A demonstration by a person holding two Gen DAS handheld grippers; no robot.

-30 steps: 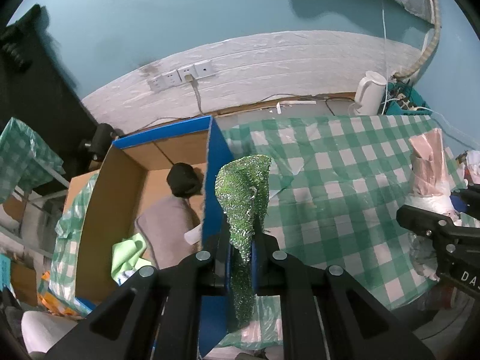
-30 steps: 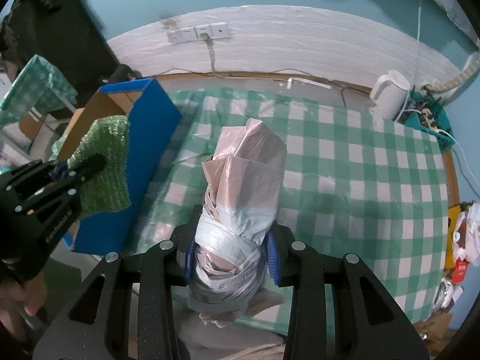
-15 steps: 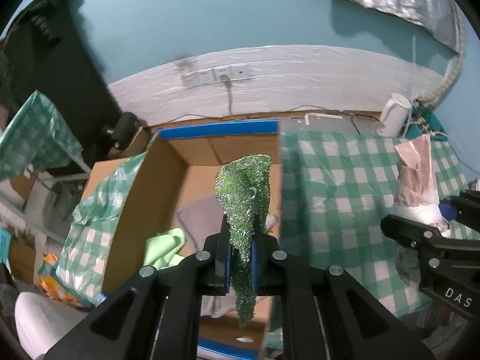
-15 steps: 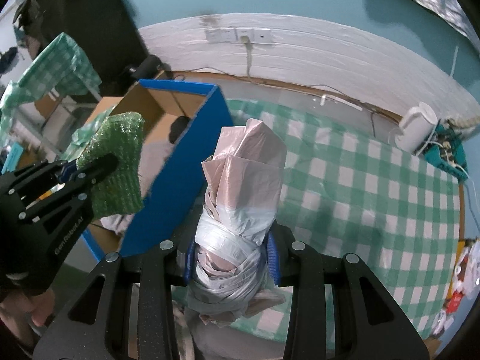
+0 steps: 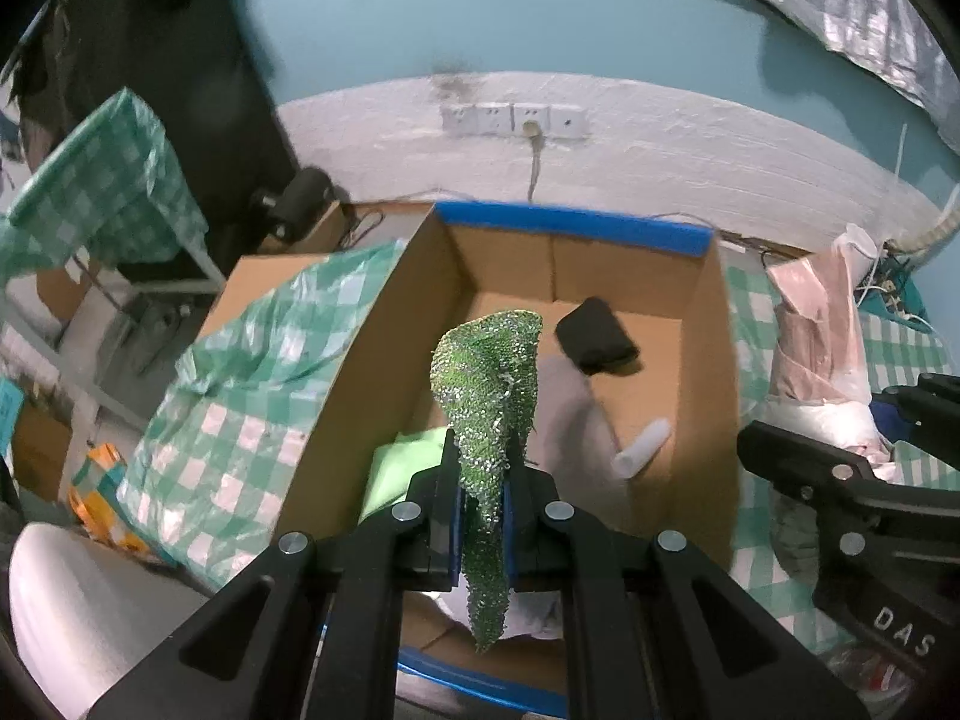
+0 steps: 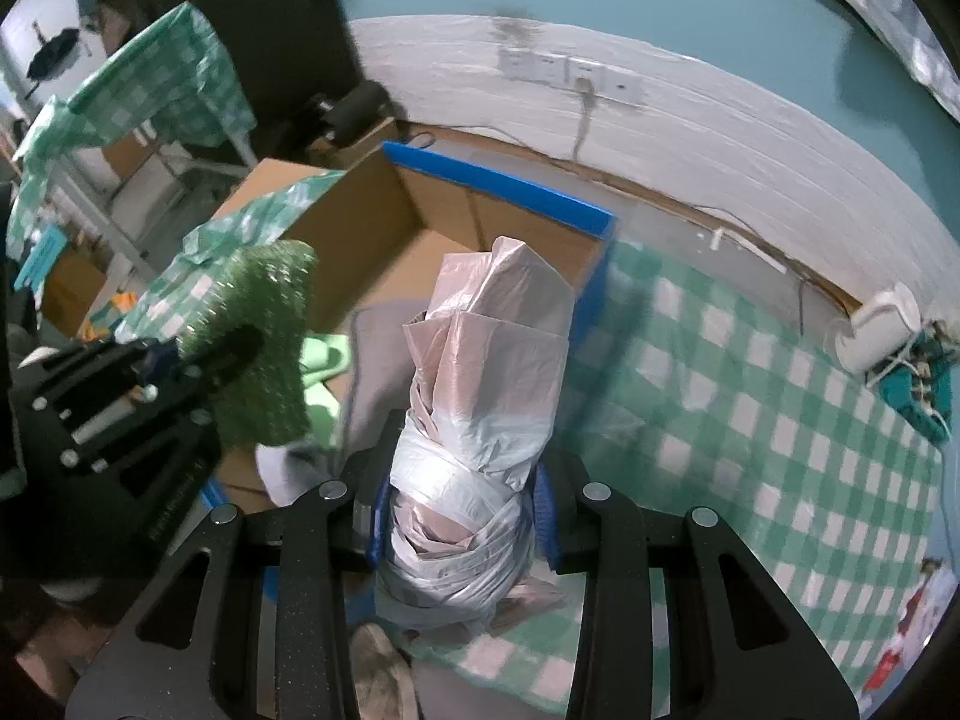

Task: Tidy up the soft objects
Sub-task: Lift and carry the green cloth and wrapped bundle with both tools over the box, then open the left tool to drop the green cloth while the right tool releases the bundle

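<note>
Glittery green cloth (image 5: 487, 396), nubbly and floppy, pinched tight in left claw (image 5: 482, 501) at frame centre, above open cardboard box (image 5: 705, 324). Crinkly pink-and-white plastic bag bundle (image 6: 480, 420) clamped in right claw (image 6: 459, 516), lower centre. Black roll (image 5: 595, 336), lime cloth (image 5: 399, 468) inside box. Green checked tablecloth (image 6: 750, 396) right; teal wall (image 5: 480, 12), white sockets (image 5: 513, 120) above.

Grey cloth (image 5: 570, 414) in box (image 5: 702, 360) motion-blurred and partly hidden behind green scourer (image 5: 489, 396), bag bundle (image 5: 810, 354) at 3 o'clock half covered by right gripper (image 5: 840, 480), box floor behind bundle unseen in right view.
</note>
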